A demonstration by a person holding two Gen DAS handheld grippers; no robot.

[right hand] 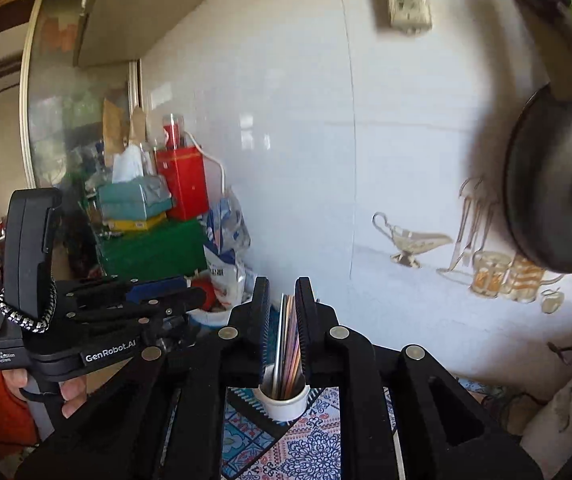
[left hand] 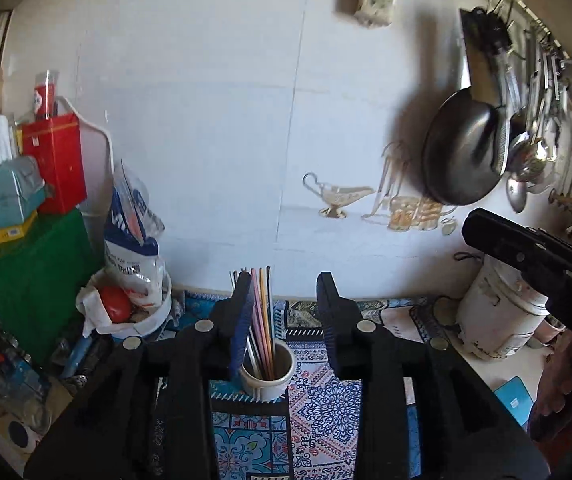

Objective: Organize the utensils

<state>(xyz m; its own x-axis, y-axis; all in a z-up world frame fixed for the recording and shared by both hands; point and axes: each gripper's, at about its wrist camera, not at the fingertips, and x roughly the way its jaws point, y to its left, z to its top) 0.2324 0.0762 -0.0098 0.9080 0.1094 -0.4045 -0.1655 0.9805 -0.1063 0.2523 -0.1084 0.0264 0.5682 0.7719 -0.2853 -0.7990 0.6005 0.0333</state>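
A white cup [left hand: 266,376] stands on the patterned mat and holds several coloured chopsticks [left hand: 262,312] upright. My left gripper [left hand: 284,304] is open, hovering just in front of the cup, its left finger beside the sticks. In the right wrist view the same cup [right hand: 284,400] sits below my right gripper [right hand: 282,316], whose fingers stand narrowly apart on either side of the chopsticks [right hand: 287,340]; whether they pinch the sticks is unclear. The left gripper's body [right hand: 98,328] shows at left, held by a hand.
A black wok [left hand: 461,148] and hanging ladles [left hand: 529,152] are on the wall at right. A white rice cooker [left hand: 497,316] stands at right. Boxes, a red tin [left hand: 56,164] and a bowl with bags [left hand: 134,304] crowd the left.
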